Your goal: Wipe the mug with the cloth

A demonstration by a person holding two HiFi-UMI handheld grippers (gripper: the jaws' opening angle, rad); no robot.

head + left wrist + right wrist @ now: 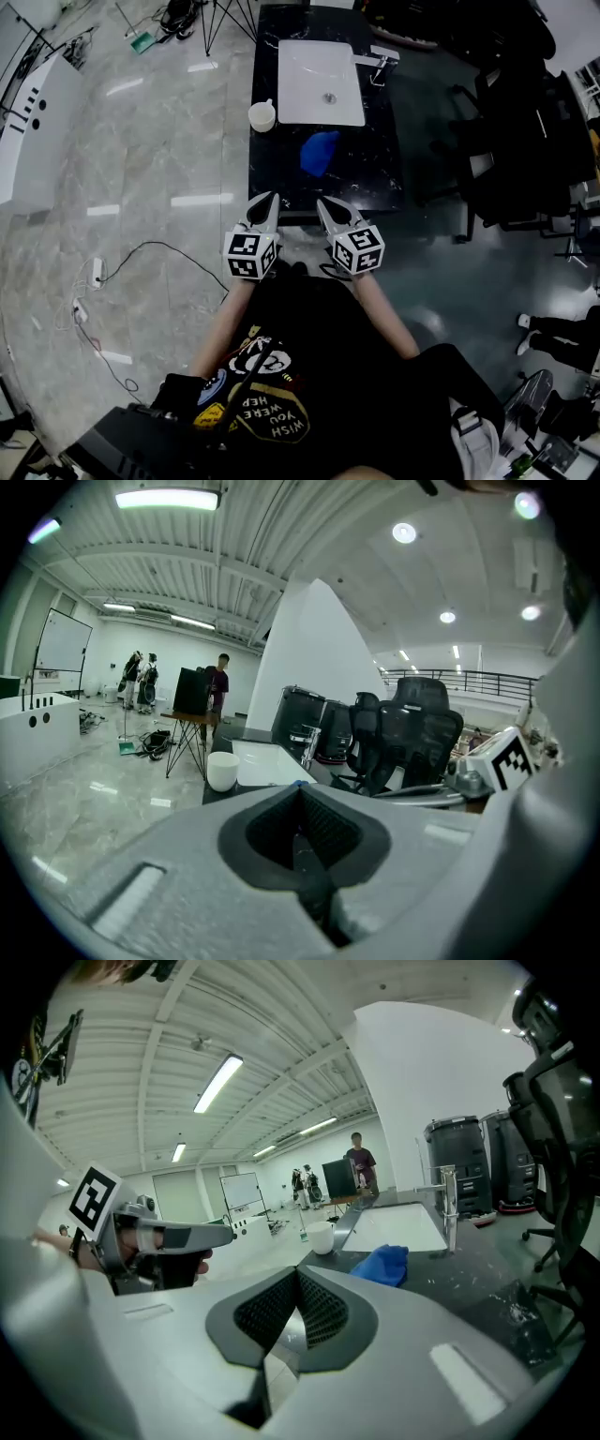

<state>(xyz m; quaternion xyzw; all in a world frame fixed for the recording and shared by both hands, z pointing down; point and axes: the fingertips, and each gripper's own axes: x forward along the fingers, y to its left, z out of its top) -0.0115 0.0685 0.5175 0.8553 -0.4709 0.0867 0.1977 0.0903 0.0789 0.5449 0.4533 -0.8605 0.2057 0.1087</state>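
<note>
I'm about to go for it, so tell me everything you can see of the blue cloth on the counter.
The blue cloth looks like soft fabric, plain bright blue, bunched into a loose crumpled heap rather than spread flat. It lies on the dark marbled counter, close by the near edge of the white sink, and to the right of the white mug, clearly apart from it. Only the counter is seen touching it. Whether it is wet or dry cannot be told.
</note>
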